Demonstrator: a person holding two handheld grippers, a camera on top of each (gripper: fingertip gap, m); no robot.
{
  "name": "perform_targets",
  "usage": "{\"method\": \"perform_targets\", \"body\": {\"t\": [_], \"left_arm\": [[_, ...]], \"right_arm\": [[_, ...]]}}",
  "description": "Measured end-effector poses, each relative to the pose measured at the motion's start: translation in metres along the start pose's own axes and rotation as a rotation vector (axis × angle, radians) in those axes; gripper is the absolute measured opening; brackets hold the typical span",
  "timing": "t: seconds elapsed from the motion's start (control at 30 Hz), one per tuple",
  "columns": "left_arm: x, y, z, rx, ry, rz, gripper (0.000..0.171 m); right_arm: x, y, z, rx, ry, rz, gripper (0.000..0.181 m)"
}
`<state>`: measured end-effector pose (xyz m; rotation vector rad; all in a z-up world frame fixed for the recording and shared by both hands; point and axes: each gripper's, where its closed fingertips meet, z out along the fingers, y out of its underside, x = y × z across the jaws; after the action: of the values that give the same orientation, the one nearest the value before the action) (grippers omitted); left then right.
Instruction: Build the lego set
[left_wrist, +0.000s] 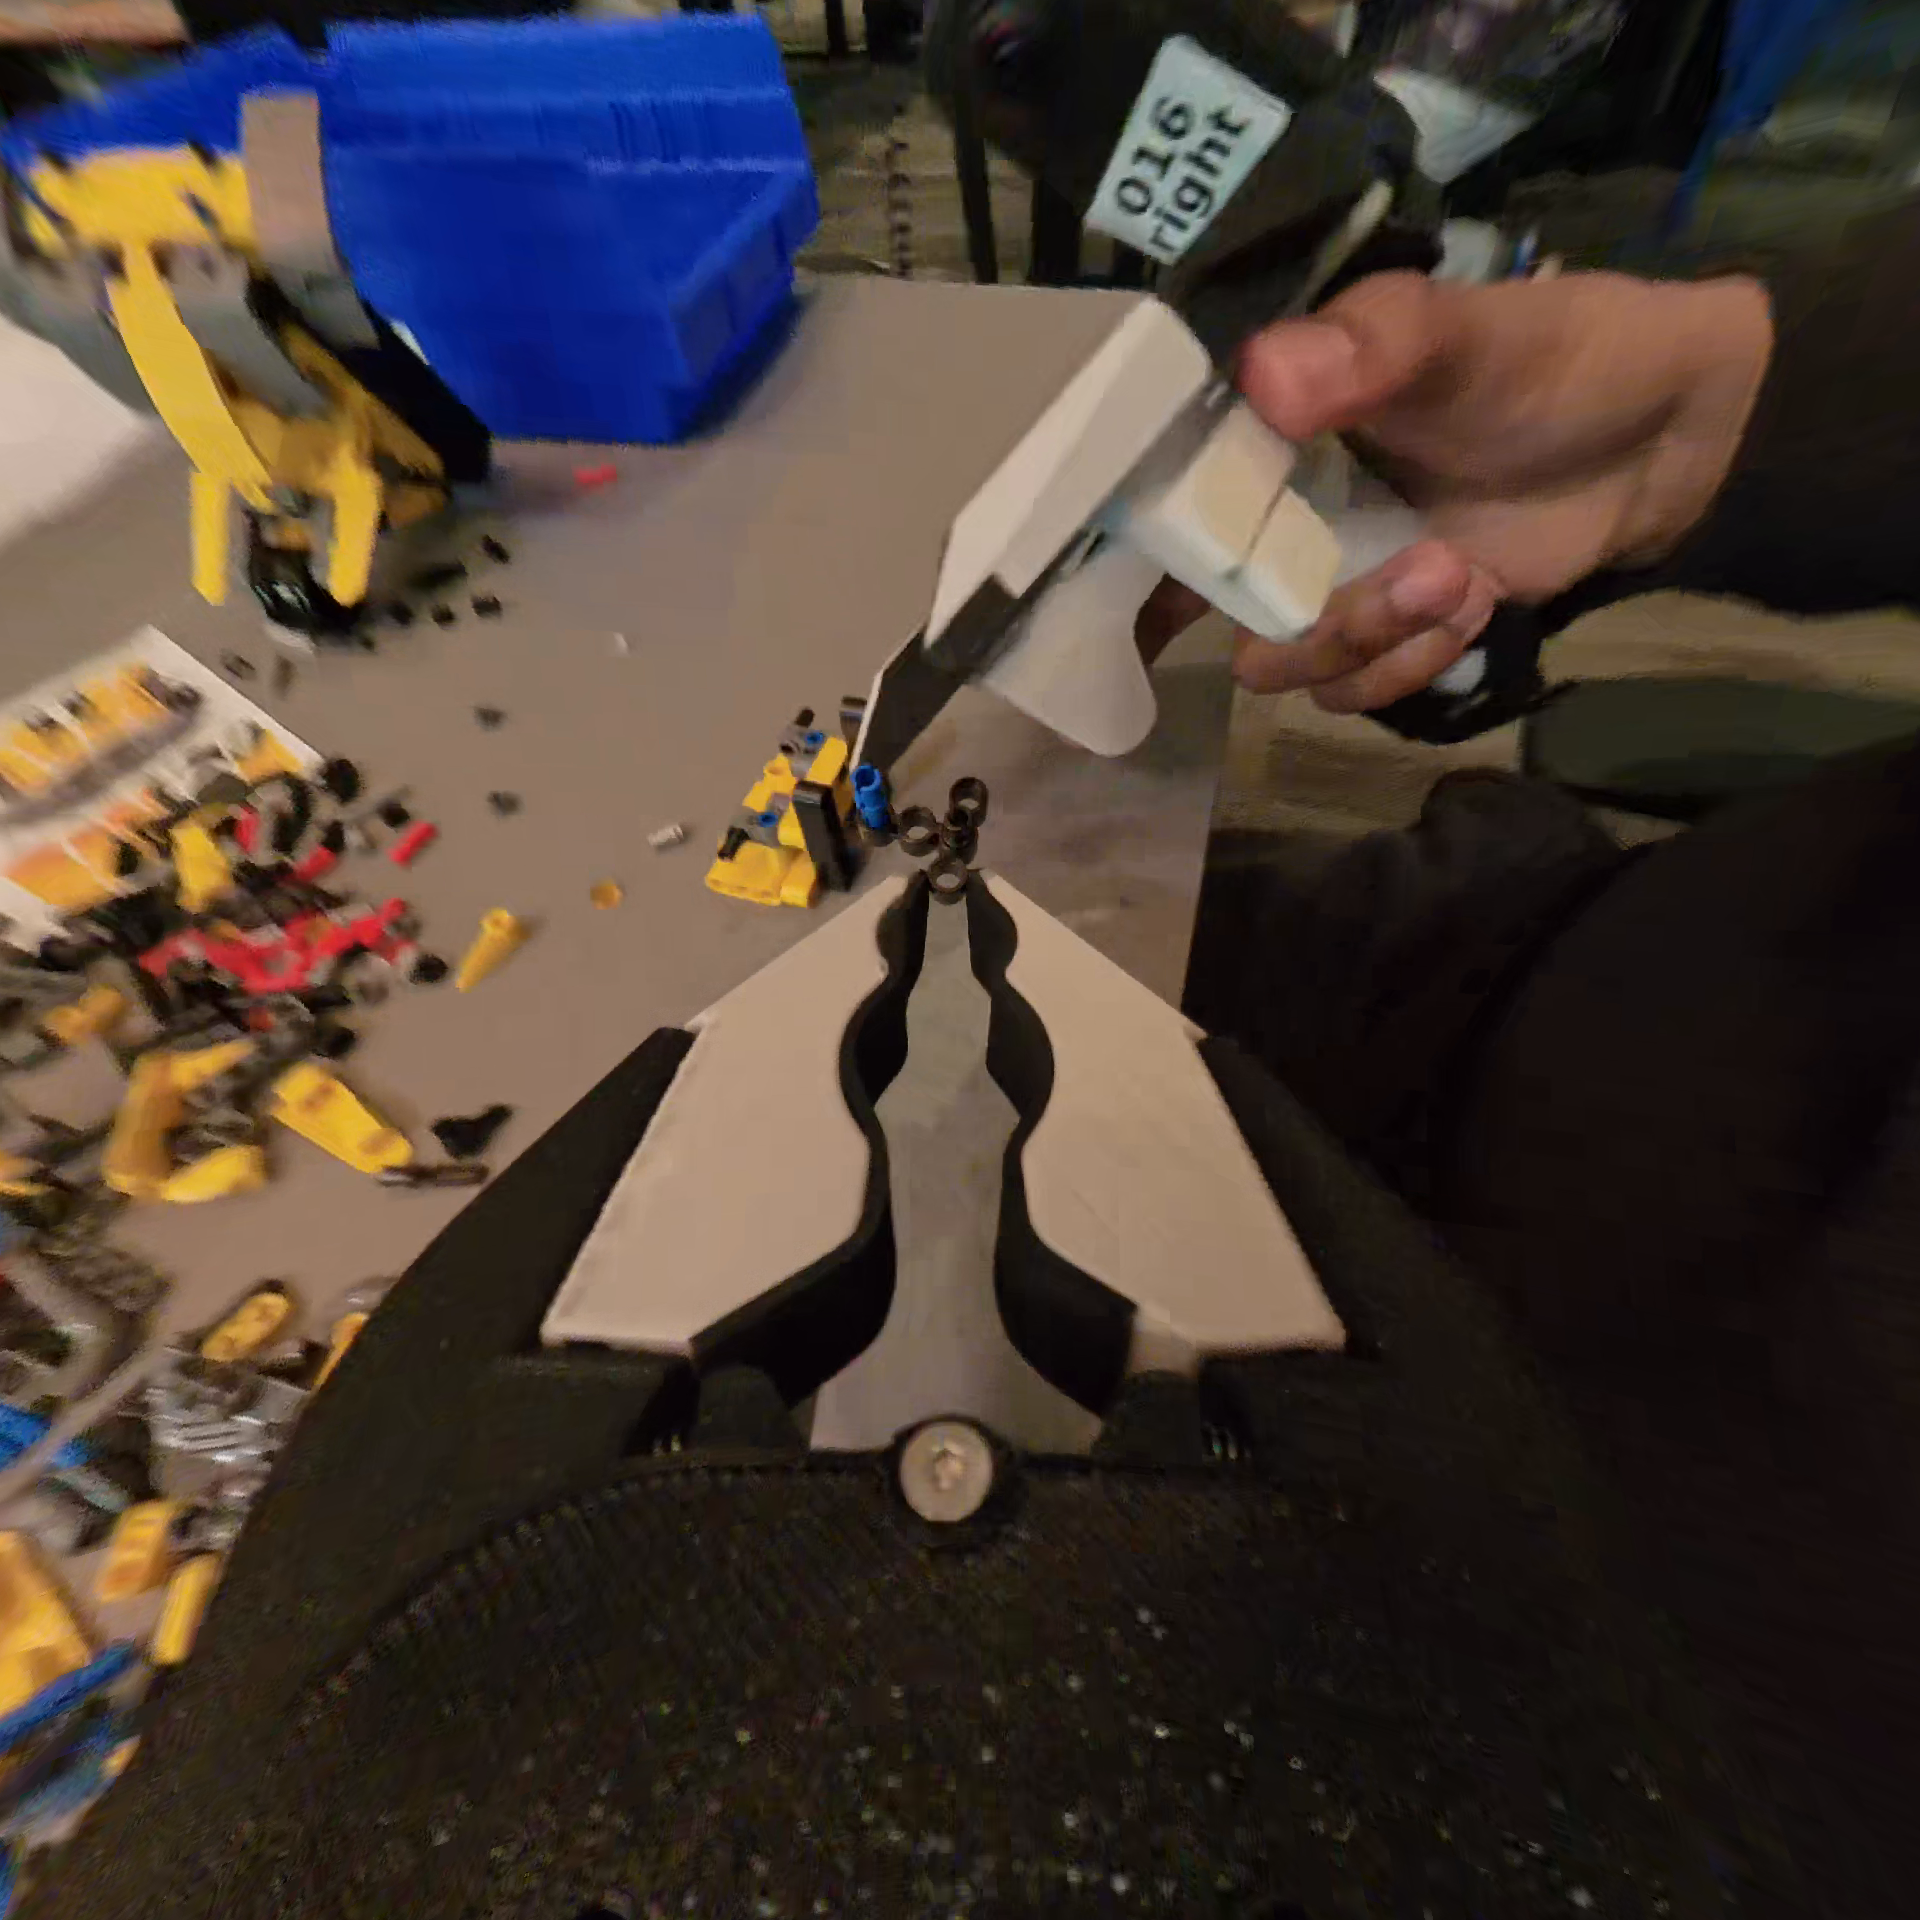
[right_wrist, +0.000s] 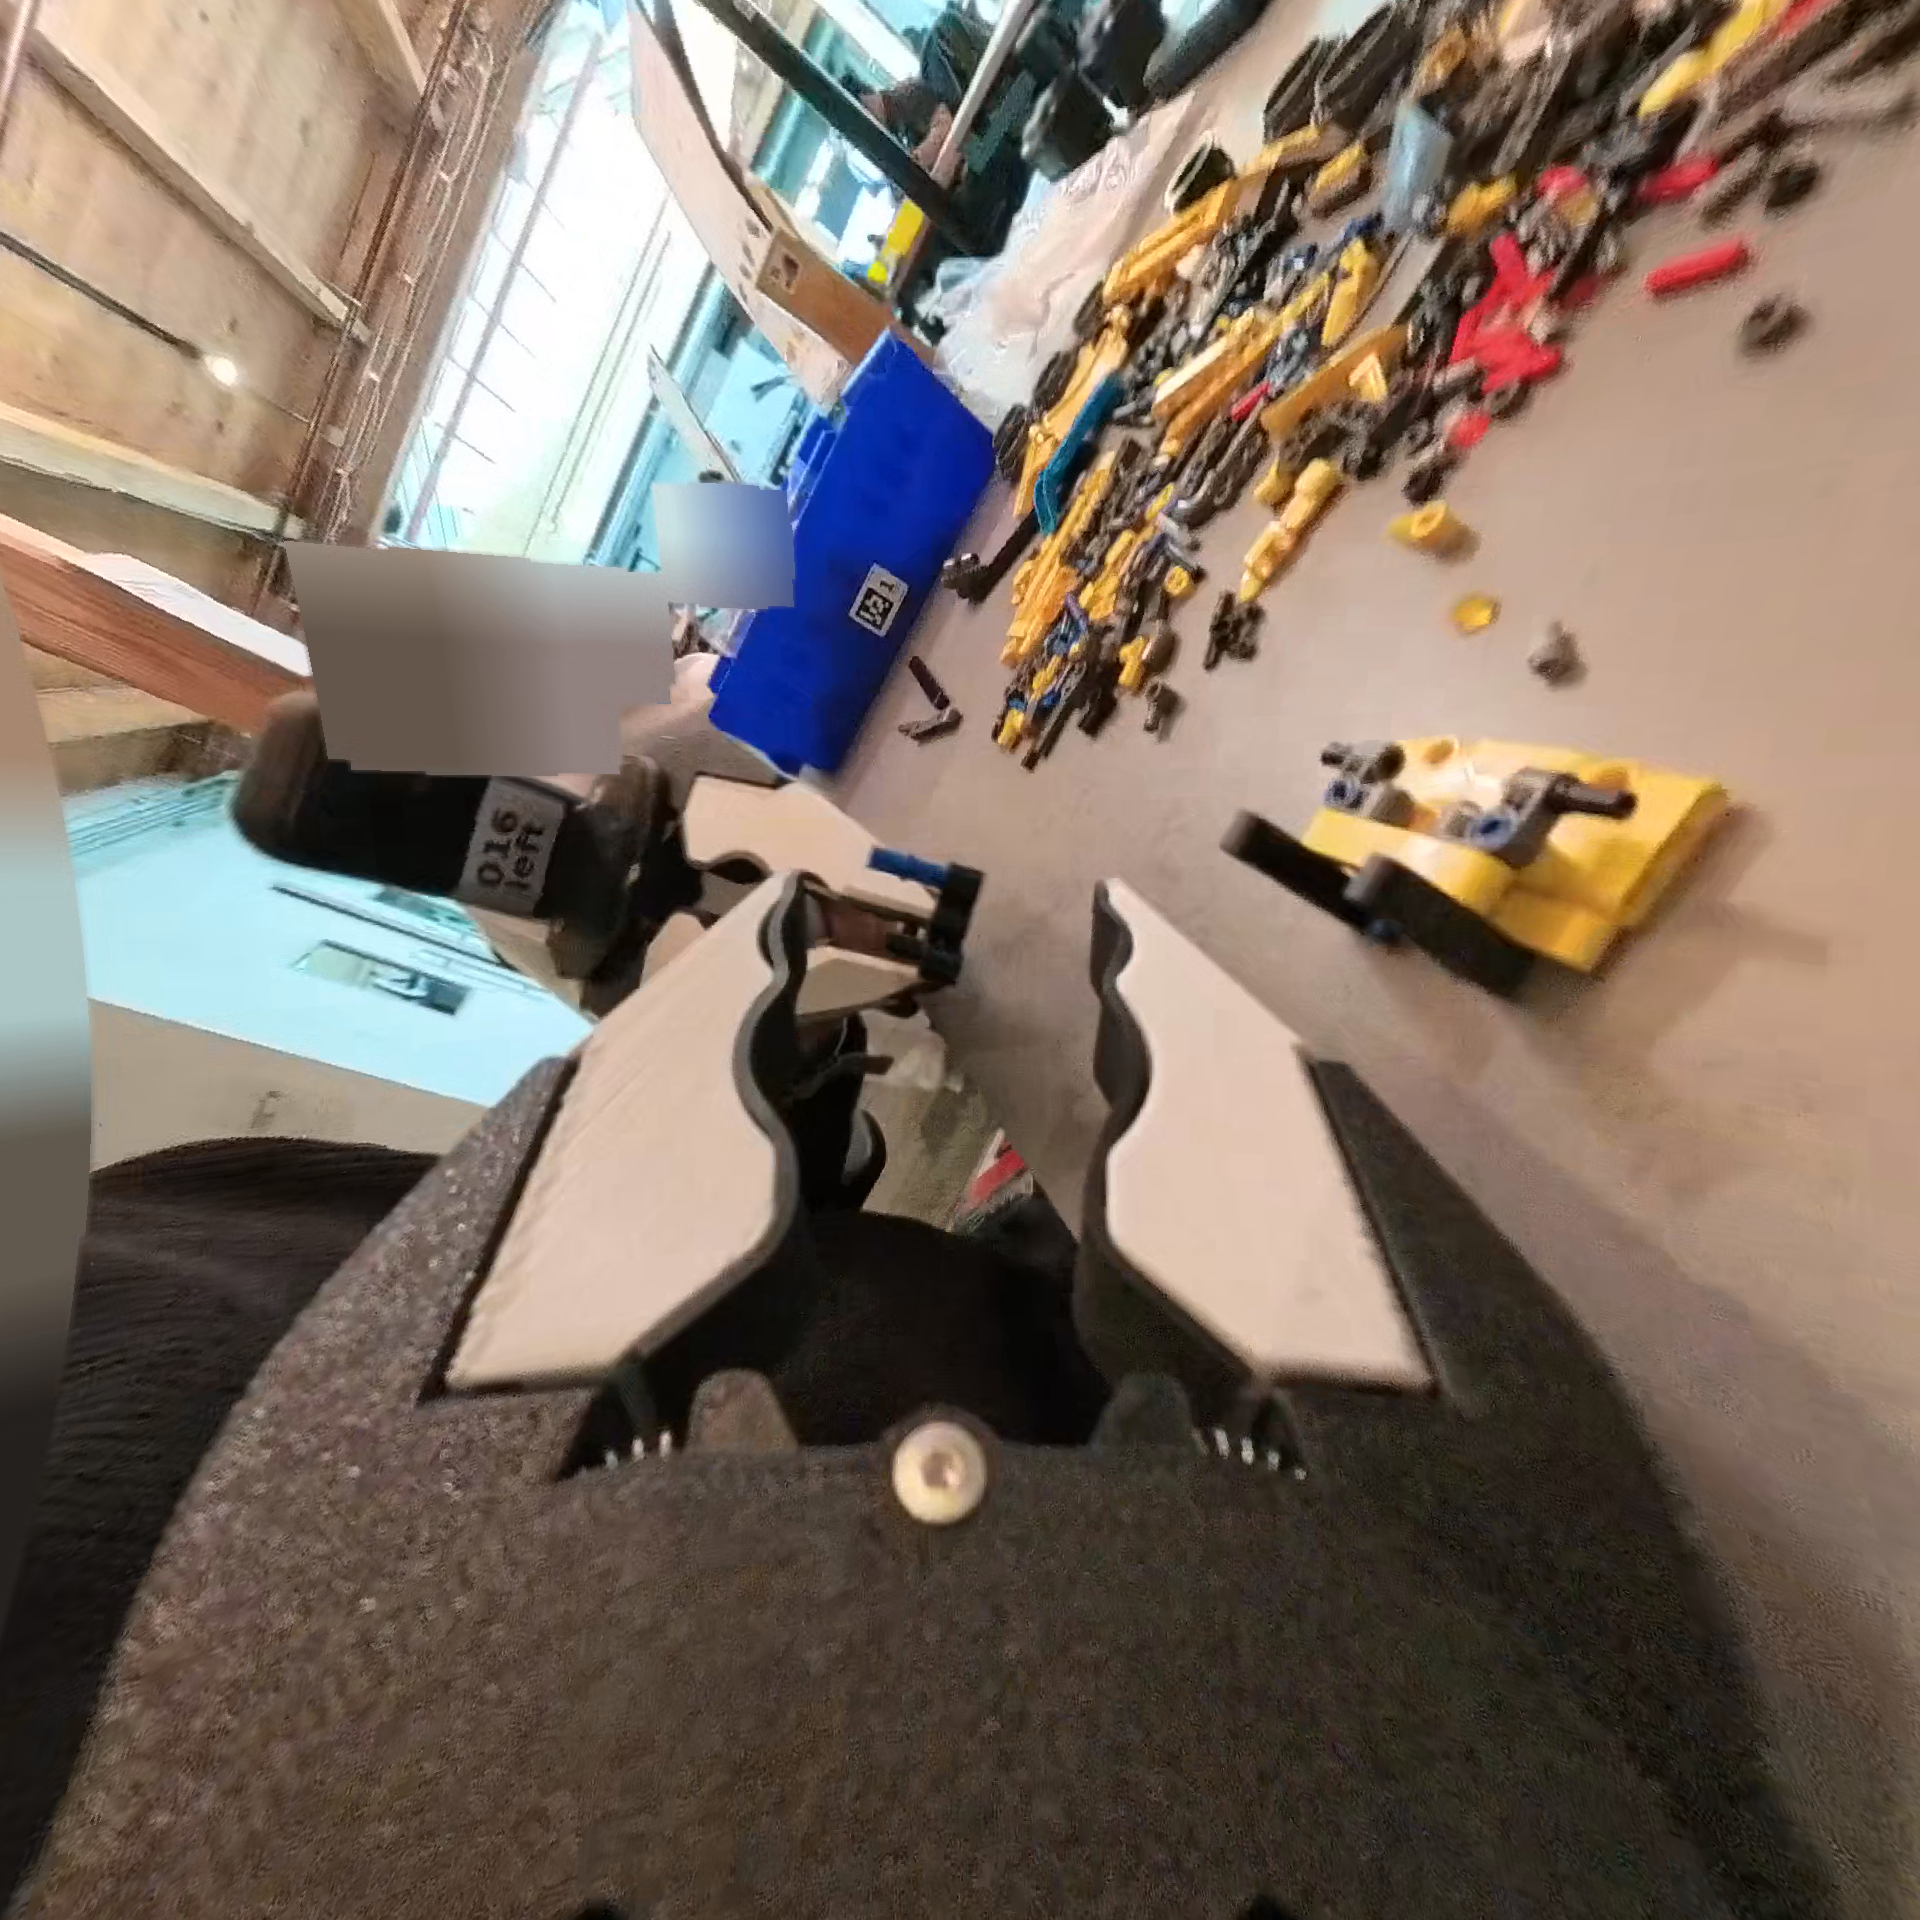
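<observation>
Item: left gripper (left_wrist: 943, 891), fingers pinching a black connector piece (left_wrist: 948, 826) (blue pin (left_wrist: 871, 795) attached) clear of the grey table (left_wrist: 675, 582) beside a yellow block assembly (left_wrist: 787, 831); right gripper (right_wrist: 1023, 914), fingers spread, holding nothing, hovers close by.

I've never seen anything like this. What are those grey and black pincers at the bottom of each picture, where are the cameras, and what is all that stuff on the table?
These are two hand-held grippers, each with a camera looking along its fingers. The left gripper pinches a small black building-toy piece with a blue pin. The right gripper, held by a hand, is open and holds nothing. On the grey table lie a small yellow assembly, a pile of loose yellow, black and red pieces, and a blue bin.
</observation>
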<state>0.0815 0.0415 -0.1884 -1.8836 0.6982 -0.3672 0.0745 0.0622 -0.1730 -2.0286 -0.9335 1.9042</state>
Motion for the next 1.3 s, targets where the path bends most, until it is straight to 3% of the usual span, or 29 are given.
{"method": "perform_targets", "body": {"t": [0.17,0.37,0.5,0.57,0.67,0.73,0.83,0.9,0.93,1.0,1.07,1.3], "left_arm": [[0.009,0.002,0.004,-0.044,-0.086,0.207,0.006],[0.013,-0.002,0.003,-0.057,-0.13,0.31,0.006],[0.015,-0.004,0.003,-0.05,-0.16,0.357,0.006],[0.016,-0.008,0.003,-0.003,-0.148,0.317,0.007],[0.019,-0.018,0.001,0.095,-0.021,0.093,0.04],[0.026,-0.033,-0.006,0.216,0.143,-0.121,0.055],[0.03,-0.06,-0.024,0.434,0.402,-0.435,0.055],[0.029,-0.062,-0.025,0.472,0.476,-0.538,0.047],[0.03,-0.062,-0.026,0.482,0.497,-0.55,0.043],[0.033,-0.066,-0.03,0.517,0.521,-0.54,0.02],[0.034,-0.067,-0.033,0.53,0.509,-0.507,0.013],[0.036,-0.065,-0.035,0.522,0.459,-0.418,0.013]], "right_arm": [[-0.001,0.015,0.003,-0.058,-0.036,0.015,0.055],[-0.008,0.018,0.001,-0.078,-0.068,-0.027,0.023],[-0.012,0.019,-0.001,-0.074,-0.076,-0.084,0.022],[-0.017,0.016,-0.003,-0.056,-0.082,-0.152,0.022],[-0.031,0.005,-0.009,0.017,-0.101,-0.288,0.022],[-0.043,-0.002,-0.012,0.069,-0.108,-0.413,0.022],[-0.062,-0.001,-0.014,0.113,-0.11,-0.631,0.023],[-0.073,0.002,-0.012,0.135,-0.105,-0.743,0.022],[-0.076,0.002,-0.011,0.149,-0.103,-0.775,0.023],[-0.081,0.003,-0.009,0.163,-0.113,-0.801,0.023],[-0.085,0.006,-0.008,0.16,-0.14,-0.792,0.023],[-0.081,0.006,-0.007,0.147,-0.128,-0.762,0.034]]}}
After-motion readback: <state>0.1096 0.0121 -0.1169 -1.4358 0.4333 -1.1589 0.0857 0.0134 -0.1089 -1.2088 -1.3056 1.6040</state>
